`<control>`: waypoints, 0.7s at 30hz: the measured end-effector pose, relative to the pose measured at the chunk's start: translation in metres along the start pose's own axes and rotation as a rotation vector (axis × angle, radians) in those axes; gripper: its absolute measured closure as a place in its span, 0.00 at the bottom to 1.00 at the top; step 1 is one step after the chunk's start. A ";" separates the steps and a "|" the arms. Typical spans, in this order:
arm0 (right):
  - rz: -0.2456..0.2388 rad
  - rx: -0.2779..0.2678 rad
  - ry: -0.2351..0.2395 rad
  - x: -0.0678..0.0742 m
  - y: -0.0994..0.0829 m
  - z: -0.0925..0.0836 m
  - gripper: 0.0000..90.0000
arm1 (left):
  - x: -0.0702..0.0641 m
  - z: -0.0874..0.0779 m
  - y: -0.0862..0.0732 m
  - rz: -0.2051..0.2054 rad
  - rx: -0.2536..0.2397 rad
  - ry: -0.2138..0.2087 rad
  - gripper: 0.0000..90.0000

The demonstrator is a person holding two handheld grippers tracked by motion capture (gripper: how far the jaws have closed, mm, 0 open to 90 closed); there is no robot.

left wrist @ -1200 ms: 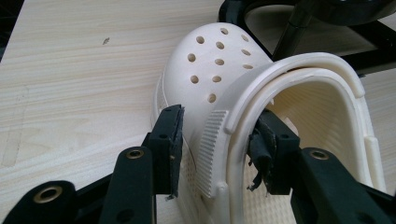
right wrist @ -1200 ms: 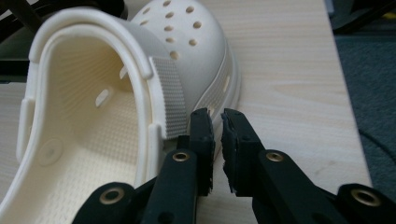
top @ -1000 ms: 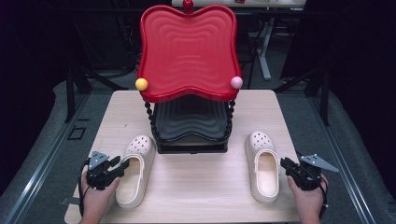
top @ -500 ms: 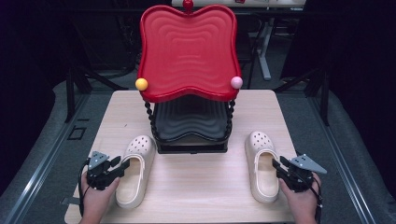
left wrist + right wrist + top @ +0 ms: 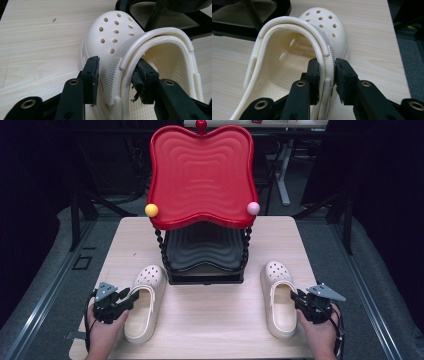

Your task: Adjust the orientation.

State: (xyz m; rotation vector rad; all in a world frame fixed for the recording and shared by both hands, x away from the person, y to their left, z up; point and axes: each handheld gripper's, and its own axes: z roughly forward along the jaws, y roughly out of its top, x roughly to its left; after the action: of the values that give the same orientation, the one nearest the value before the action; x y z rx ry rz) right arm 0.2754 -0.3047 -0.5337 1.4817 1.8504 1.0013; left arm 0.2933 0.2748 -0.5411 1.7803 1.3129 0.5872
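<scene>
- Jaws of the right gripper [image 5: 326,75] have just been closing and are now pinching the side wall of the right clog [image 5: 279,296], pads pressing on both faces.
- Left gripper [image 5: 116,80] is straddling the left clog [image 5: 130,50] wall, outer pad touching, inner pad not quite biting.
- Both clogs are sitting on the table [image 5: 210,320], flanking the red-and-black rack [image 5: 202,175].
- Best to firm up the left grip before lifting, then raise both level.

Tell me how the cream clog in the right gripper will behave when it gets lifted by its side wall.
The right clog is probably light: it looks like moulded foam with vent holes. Its thin side wall, pinched by the right gripper, may flex, so the shoe could sag or swing. The ribbed strip under one pad should limit slipping.
</scene>
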 end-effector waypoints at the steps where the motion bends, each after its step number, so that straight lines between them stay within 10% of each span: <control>1: 0.000 0.002 0.006 0.002 0.000 0.000 0.82 | 0.000 0.000 0.000 0.000 0.000 0.000 0.65; 21: -0.062 0.008 0.132 0.027 0.005 0.010 0.81 | -0.002 0.000 0.000 0.009 0.005 0.014 0.66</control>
State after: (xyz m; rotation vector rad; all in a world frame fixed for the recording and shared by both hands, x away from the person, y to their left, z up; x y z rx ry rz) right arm 0.2801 -0.2763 -0.5344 1.3832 1.9823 1.0865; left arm 0.2928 0.2733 -0.5412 1.7902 1.3179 0.6030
